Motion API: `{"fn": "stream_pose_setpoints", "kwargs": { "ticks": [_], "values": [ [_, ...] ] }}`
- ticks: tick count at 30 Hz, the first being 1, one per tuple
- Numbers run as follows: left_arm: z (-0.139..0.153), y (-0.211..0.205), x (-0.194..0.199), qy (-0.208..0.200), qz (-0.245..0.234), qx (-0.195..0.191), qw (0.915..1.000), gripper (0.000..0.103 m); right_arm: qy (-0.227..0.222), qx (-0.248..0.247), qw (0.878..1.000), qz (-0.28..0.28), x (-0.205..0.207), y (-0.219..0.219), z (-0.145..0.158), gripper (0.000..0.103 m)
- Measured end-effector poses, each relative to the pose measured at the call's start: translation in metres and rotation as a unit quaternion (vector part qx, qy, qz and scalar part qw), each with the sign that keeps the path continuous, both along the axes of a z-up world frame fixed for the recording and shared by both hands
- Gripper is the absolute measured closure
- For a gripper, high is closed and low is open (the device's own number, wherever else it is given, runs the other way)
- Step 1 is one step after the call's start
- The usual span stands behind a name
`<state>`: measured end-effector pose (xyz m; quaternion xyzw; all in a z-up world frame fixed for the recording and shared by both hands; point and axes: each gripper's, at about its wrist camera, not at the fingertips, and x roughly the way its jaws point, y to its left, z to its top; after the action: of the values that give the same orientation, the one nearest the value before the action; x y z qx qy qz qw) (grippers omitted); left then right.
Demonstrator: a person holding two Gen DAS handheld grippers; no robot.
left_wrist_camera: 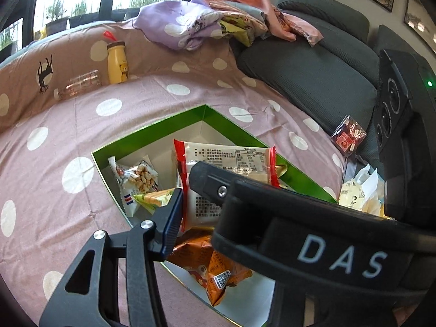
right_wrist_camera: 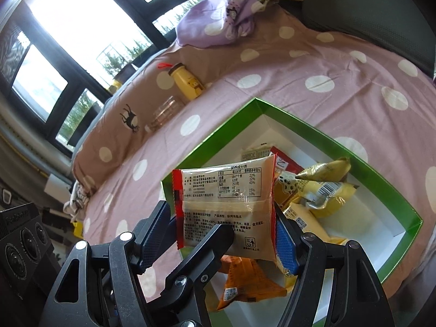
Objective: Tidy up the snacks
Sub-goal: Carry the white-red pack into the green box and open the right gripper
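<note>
A cream snack packet (left_wrist_camera: pixel 226 160) with red ends hangs over an open green box (left_wrist_camera: pixel 152 125) on the dotted bedsheet. Both grippers are on it. In the right wrist view my right gripper (right_wrist_camera: pixel 220 234) is shut on the packet (right_wrist_camera: pixel 226 188), a blue pad against each side edge. A finger (right_wrist_camera: pixel 201 248) of the left gripper crosses the packet's front. My left gripper (left_wrist_camera: pixel 190 207) has one pad at the packet's left edge; its other finger is hidden behind the right gripper's housing (left_wrist_camera: pixel 327 248). The box (right_wrist_camera: pixel 218 130) holds a peanut packet (left_wrist_camera: pixel 139 177), an orange packet (right_wrist_camera: pixel 245 280) and yellow packets (right_wrist_camera: pixel 324 190).
A yellow bottle (left_wrist_camera: pixel 117 62) stands against the brown quilt beside a clear bottle (left_wrist_camera: pixel 79 84) lying down. Crumpled clothes (left_wrist_camera: pixel 190 24) pile up at the back. A grey cushion (left_wrist_camera: pixel 308 73), a small red packet (left_wrist_camera: pixel 348 136) and loose pale packets (left_wrist_camera: pixel 354 193) lie to the right.
</note>
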<state>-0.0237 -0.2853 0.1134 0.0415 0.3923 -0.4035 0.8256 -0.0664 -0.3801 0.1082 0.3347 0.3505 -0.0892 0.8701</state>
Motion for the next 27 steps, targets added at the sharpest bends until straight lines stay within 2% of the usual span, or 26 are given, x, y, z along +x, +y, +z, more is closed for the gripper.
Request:
{"fn": "stream_pose_setpoints", "kwargs": {
  "ticks": [4,13,17,27],
  "values": [
    [-0.007,-0.002,0.005,0.025,-0.003,-0.002,0.9997,0.058,0.019,0.002,1.000,-0.006,0.004,-0.003,-0.006,0.029],
    [-0.020,-0.011,0.013,0.058,-0.012,0.020,0.9980,0.058,0.050,0.012,0.999,-0.019,0.010,-0.010,-0.018,0.029],
    [-0.023,-0.016,0.016,0.060,-0.015,0.038,0.9974,0.058,0.059,0.026,0.998,-0.023,0.013,-0.014,-0.024,0.029],
    [-0.036,-0.021,0.023,0.080,-0.014,0.055,0.9951,0.058,0.082,0.032,0.996,-0.031,0.017,-0.021,-0.037,0.029]
  ]
}}
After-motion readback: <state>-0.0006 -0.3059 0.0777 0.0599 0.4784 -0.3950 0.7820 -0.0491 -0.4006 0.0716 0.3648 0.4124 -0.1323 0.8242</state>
